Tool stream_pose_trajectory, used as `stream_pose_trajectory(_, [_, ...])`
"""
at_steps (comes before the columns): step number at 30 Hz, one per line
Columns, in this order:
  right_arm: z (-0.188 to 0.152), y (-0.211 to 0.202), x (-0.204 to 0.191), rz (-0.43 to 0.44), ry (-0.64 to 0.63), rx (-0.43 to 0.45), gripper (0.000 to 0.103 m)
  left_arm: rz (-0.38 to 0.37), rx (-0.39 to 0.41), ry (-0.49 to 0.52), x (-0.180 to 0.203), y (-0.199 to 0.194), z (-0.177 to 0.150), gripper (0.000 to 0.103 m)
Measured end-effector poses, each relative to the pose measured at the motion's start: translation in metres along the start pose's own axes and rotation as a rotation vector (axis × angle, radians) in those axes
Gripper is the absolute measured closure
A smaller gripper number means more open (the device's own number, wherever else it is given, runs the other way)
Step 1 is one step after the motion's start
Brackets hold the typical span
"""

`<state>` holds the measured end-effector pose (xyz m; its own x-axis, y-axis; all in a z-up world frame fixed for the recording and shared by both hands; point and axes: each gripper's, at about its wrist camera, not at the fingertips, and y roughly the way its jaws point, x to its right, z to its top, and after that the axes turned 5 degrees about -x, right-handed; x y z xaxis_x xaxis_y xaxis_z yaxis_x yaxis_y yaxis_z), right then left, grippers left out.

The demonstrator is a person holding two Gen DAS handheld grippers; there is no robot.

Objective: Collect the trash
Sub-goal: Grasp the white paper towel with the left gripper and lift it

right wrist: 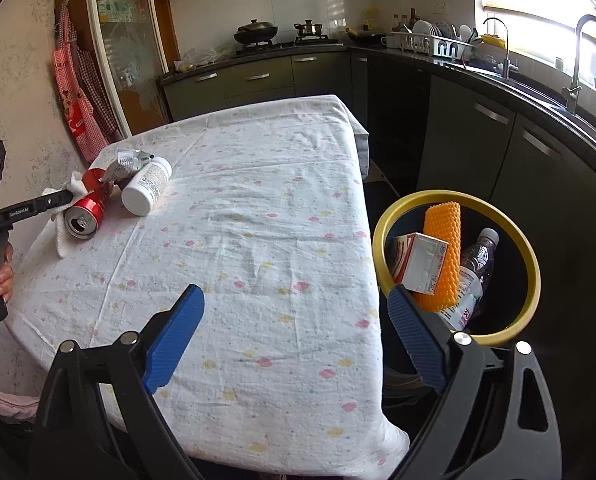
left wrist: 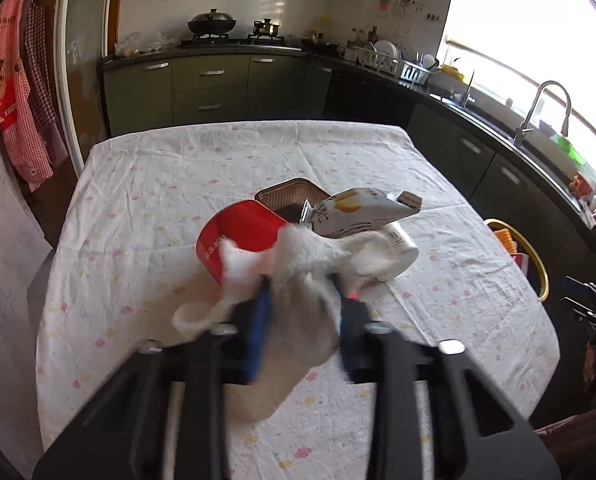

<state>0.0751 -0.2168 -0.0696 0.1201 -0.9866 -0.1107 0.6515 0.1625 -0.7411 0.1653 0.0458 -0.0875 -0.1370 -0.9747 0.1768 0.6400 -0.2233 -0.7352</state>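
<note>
Crumpled soft tissue [left wrist: 306, 264] between left tongs [left wrist: 304, 284]

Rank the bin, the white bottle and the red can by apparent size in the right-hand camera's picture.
1. Bin, far the largest.
2. White bottle.
3. Red can, close to the bottle; too alike to be sure.

We see a bench under a white flower-dotted cloth [right wrist: 258, 208], red checked aprons [left wrist: 22, 92] hanging beside it, a black lidded wok [left wrist: 212, 22] on the hob, and a white dish rack [right wrist: 430, 44].
</note>
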Motion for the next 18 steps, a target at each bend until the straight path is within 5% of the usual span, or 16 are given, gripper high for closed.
stream_pose_trajectory(18, [-0.002,-0.013,-0.005,-0.023,-0.019,0.027,0.014,0.033,0.126,0.123,0.050,-0.109,-0.024,0.091])
